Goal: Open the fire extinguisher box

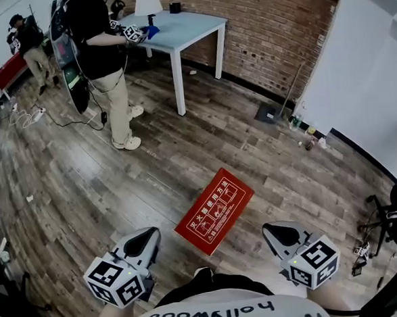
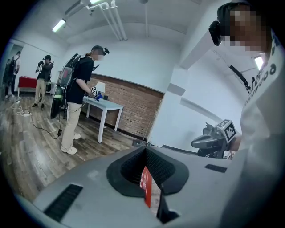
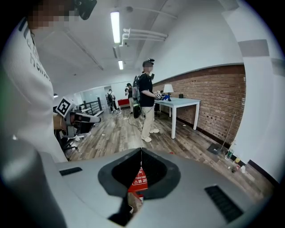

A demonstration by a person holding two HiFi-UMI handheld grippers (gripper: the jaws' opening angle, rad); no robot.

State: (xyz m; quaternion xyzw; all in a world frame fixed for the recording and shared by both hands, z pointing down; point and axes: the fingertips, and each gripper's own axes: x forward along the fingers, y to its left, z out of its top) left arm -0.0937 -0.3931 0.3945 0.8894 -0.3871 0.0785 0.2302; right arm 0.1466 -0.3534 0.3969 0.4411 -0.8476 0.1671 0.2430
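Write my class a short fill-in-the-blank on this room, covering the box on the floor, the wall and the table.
The fire extinguisher box on the floor is ___ in colour.
The wall behind the table is built of ___.
A ___ with a white shade stands on that table.
Missing words: red; brick; lamp.

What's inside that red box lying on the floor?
Nothing inside shows: the red box lies flat on the wooden floor with its lid closed. Only the lid's white printing and pictures are visible; whatever it holds is covered.
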